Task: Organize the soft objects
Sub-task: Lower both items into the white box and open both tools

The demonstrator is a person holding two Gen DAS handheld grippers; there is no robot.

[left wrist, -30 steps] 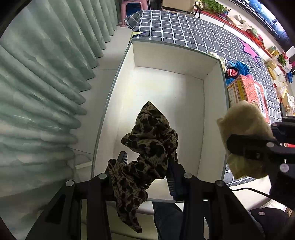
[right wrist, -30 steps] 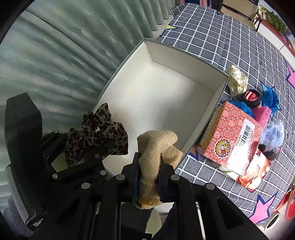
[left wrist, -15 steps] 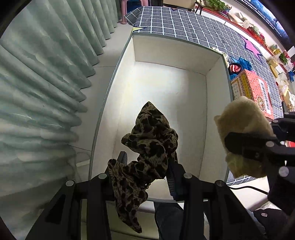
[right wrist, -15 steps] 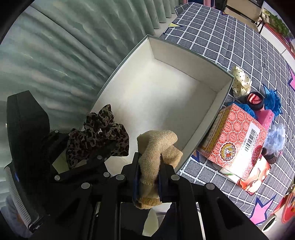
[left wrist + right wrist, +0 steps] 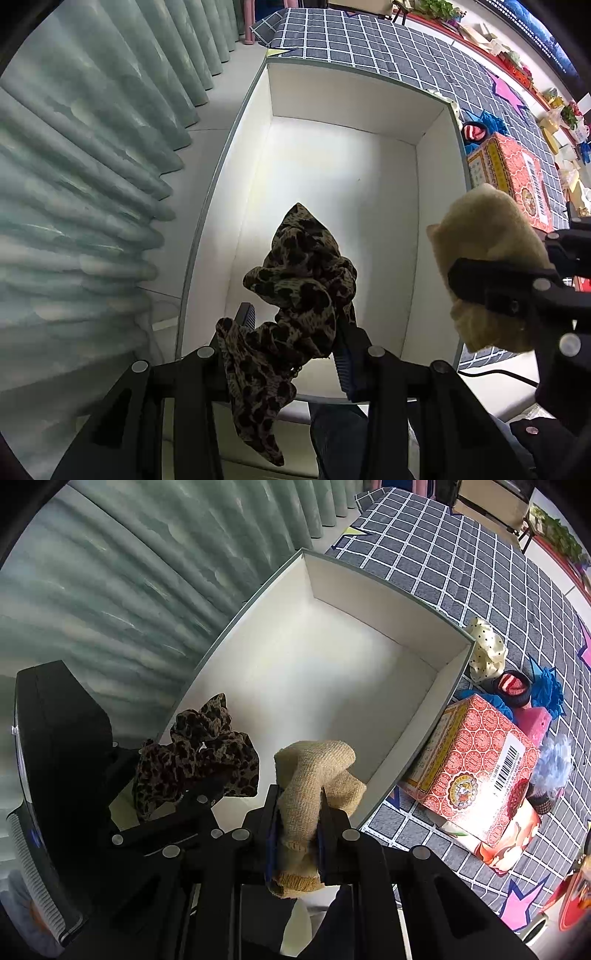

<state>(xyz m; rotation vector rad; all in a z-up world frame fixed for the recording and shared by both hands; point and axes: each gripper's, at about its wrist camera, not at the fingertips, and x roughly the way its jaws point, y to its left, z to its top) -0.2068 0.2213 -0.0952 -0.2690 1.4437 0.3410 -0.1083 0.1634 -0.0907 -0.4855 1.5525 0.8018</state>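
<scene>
Left gripper [image 5: 295, 332]: clamped on leopard scrunchie [image 5: 295, 291].
Right gripper [image 5: 295, 823]: pinching beige sock [image 5: 314, 775].
Change: both nearer over white box [image 5: 454, 672]; release seems next.

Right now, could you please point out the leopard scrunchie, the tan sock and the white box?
leopard scrunchie [image 5: 299, 273]: left wrist view, upper bunched fabric.
tan sock [image 5: 314, 771]: right wrist view, ribbed middle.
white box [image 5: 384, 602]: right wrist view, far inner wall.

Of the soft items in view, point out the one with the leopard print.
The brown leopard-print fabric scrunchie, held in the left gripper over the white box; the right gripper holds a plain tan knit sock.
</scene>
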